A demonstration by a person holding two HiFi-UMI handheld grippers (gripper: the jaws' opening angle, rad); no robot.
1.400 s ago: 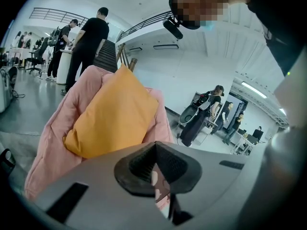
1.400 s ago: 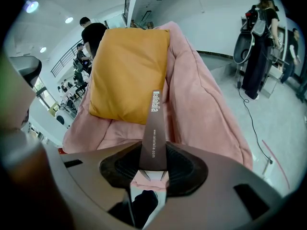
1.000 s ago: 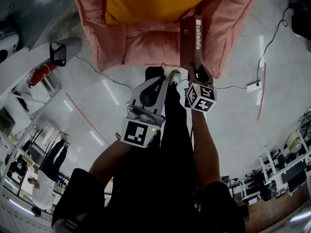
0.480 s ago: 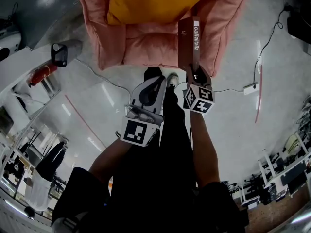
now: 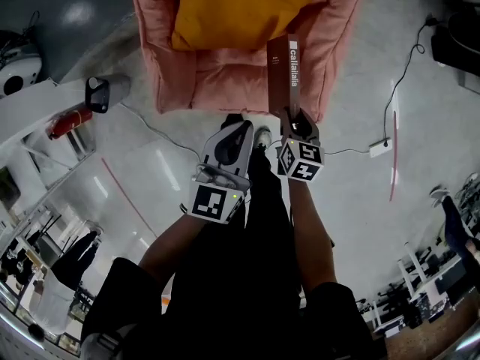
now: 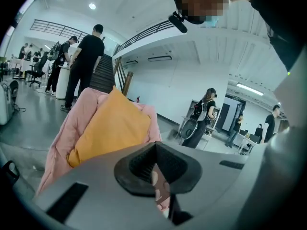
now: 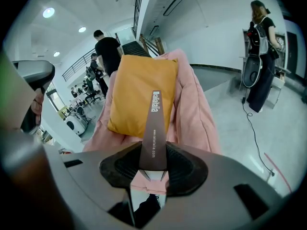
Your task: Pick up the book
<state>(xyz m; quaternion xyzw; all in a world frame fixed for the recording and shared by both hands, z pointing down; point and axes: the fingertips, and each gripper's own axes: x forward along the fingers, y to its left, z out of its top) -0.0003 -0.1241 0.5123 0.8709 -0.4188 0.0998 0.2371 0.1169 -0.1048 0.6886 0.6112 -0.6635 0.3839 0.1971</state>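
Note:
A thin brown book with white print on its spine stands upright over the right arm of a pink armchair. My right gripper is shut on its lower end. In the right gripper view the book rises from between the black pads, in front of the orange cushion. My left gripper hangs to the left of the book, apart from it, jaws together and nothing in them. In the left gripper view the left gripper points toward the armchair and cushion.
An orange cushion fills the armchair seat. A cable and power strip lie on the grey floor to the right. A red object and a black device sit at the left. People stand in the hall.
The right gripper has risen with the book held in it, and the left gripper has risen beside it. The armchair has shifted right and looks smaller in the head view.

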